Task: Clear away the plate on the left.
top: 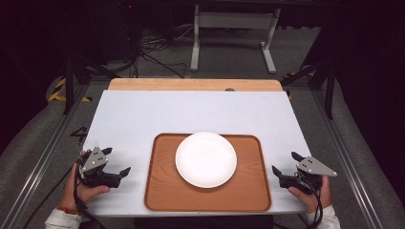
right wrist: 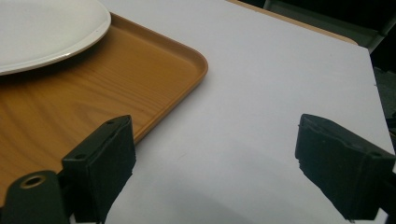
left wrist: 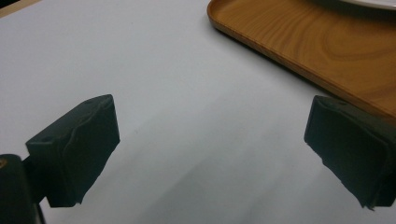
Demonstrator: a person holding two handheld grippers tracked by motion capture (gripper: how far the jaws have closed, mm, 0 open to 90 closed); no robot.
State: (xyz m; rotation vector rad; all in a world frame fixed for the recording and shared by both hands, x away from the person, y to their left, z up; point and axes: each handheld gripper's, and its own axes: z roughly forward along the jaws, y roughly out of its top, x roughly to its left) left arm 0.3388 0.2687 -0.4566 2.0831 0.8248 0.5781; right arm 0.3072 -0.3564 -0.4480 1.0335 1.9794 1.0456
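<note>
Plate (top: 206, 159) sits centred on the wooden tray (top: 248, 191); left gripper (top: 116, 161) at nine o'clock, right gripper (top: 286, 163) at three, both spread, empty.

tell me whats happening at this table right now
A person sits at the white table with tongs in each hand. The left tongs and the right tongs both rest open at the table's near corners, holding nothing. Between them lies a wooden tray with an empty white plate on it. Neither is being touched.
</note>
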